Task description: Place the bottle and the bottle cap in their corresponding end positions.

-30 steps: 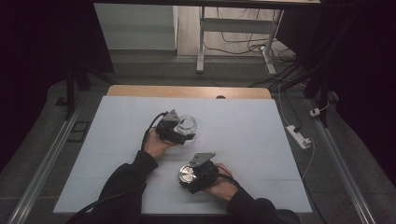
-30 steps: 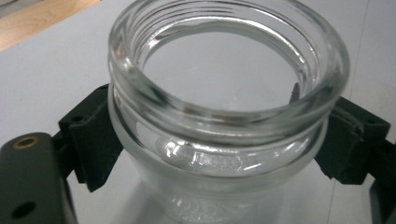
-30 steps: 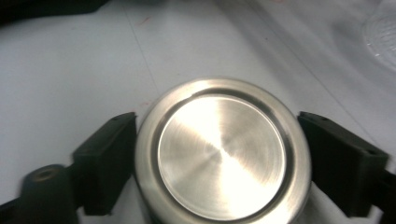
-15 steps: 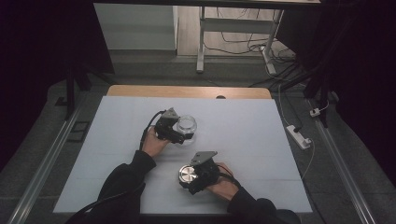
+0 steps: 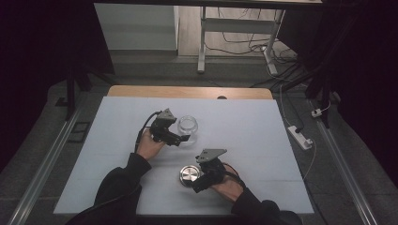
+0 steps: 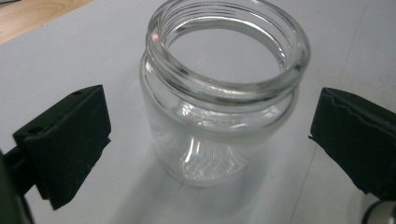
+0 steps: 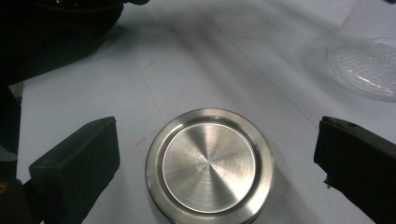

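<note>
An open glass jar (image 6: 224, 93) stands upright on the white table (image 6: 84, 46) between the left gripper's (image 6: 210, 154) just-opened jaws, untouched.

Jar (image 7: 369, 56) cropped by frame corner (base visible), lid's (image 7: 209, 167) bottom edge cut off

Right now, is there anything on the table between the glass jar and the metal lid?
No. In the high view, only bare white table separates the jar from the lid; the right gripper view agrees.
</note>
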Demonstrator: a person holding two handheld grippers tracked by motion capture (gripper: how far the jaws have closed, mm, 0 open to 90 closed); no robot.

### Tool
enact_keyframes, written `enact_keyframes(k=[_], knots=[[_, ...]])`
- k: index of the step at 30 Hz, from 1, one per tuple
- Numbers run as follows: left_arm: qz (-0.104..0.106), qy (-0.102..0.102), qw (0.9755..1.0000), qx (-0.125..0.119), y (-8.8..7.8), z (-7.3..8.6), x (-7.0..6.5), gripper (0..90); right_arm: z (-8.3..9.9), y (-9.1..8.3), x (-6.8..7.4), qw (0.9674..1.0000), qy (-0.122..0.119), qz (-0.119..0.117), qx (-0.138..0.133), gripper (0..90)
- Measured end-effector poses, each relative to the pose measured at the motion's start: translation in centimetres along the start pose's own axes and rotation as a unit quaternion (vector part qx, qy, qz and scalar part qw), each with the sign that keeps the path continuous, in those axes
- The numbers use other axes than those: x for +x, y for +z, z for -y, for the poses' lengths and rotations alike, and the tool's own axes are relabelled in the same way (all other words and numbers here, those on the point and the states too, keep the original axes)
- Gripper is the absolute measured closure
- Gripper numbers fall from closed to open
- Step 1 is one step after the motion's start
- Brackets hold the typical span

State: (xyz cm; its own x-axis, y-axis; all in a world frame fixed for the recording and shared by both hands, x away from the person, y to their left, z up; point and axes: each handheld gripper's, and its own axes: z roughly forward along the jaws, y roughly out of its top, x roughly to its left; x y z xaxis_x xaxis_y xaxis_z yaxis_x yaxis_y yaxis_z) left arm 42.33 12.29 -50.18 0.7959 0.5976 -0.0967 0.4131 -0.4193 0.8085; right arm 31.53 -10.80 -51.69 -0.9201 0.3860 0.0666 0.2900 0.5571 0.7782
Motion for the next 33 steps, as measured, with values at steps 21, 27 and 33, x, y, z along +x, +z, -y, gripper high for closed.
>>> enact_keyframes(k=[21, 27, 33], knots=[[0.03, -0.022, 0.9992, -0.013, -3.5, 1.6, -1.3, 0.0, 0.1, -2.0, -0.8, 0.9992, -0.003, 0.033, -0.021, 0.2], [0.038, -0.026, 0.9987, -0.021, -4.5, 2.2, -1.8, 0.0, 0.3, -2.6, -1.1, 0.9987, -0.005, 0.044, -0.024, 0.2], [0.062, -0.034, 0.997, -0.032, -5.6, 2.7, -2.1, 0.0, 0.3, -2.9, -1.1, 0.9986, -0.007, 0.048, -0.024, 0.2]])
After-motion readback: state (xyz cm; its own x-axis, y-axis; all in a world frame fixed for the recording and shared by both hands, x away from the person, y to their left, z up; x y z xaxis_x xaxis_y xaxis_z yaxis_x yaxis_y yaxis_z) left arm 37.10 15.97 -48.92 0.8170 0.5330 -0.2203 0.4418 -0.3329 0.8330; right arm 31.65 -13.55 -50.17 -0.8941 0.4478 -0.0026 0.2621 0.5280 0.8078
